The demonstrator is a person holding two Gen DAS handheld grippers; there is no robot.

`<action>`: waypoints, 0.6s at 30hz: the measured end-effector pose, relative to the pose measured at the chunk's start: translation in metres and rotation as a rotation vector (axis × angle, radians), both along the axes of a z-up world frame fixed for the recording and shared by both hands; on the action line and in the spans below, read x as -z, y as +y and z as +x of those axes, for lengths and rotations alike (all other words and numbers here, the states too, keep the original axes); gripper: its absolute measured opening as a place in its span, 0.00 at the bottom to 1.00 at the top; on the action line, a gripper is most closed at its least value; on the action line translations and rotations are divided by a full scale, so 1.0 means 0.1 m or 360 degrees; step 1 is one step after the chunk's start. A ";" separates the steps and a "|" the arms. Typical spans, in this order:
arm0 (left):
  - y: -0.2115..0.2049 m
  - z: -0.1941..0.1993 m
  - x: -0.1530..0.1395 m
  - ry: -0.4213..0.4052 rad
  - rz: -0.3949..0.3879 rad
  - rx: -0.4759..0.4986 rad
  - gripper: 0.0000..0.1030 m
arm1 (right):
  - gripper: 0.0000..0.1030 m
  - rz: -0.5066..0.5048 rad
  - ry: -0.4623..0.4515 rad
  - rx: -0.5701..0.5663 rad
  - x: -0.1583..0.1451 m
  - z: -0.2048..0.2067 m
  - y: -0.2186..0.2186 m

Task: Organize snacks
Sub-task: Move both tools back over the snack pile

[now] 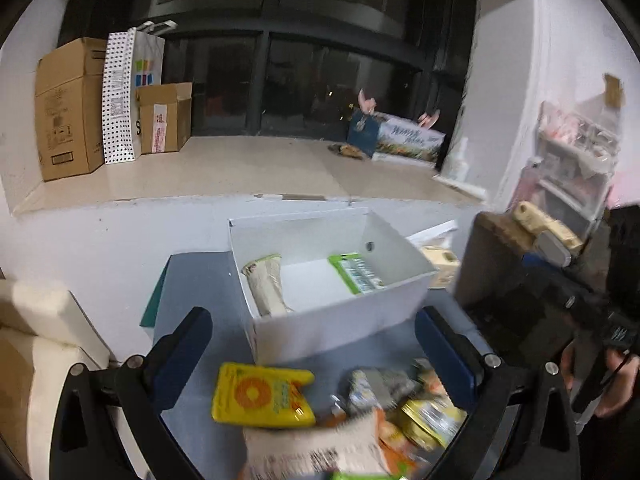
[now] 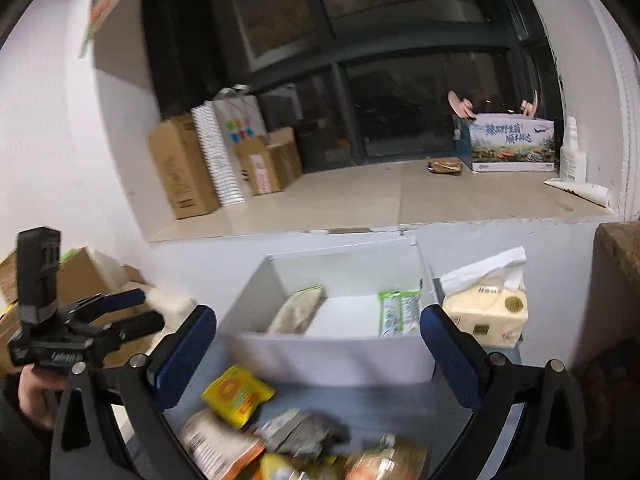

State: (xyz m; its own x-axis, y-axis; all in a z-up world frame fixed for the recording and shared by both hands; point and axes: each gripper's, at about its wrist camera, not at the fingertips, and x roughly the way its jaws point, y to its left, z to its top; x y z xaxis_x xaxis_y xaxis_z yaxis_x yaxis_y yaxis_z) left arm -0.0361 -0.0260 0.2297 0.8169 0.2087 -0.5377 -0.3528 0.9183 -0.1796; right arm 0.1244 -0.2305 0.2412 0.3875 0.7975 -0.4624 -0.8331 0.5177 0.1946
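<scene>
A white box point(image 1: 336, 320) is sitting mid-frame in both views, holding a beige packet point(image 1: 269, 284) and a green packet point(image 1: 356, 274). Only the right wrist view is showing the tissue pack point(image 2: 486, 312) clearly. A yellow packet point(image 1: 262, 396) is lying lower centre among the snacks. The left gripper point(image 1: 316, 364) and right gripper point(image 2: 316, 356) are standing spread apart, gripping nothing.

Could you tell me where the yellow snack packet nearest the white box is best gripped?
Probably across the yellow packet's short width at its middle, coming from above: it lies flat and apart from the heap, and its side toward the white box is clear.
</scene>
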 end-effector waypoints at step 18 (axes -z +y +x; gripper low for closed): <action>-1.02 -0.71 0.64 0.0187 0.0123 0.0183 1.00 | 1.00 -0.0162 0.0065 0.0106 0.72 -0.98 -0.92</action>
State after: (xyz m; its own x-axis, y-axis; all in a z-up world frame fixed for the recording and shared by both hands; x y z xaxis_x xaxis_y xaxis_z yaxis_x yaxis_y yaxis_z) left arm -0.1071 -0.1277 0.1656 0.7704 0.1617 -0.6167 -0.2587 0.9634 -0.0706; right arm 0.0260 -0.3226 0.1687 0.4172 0.7188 -0.5561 -0.7886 0.5905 0.1717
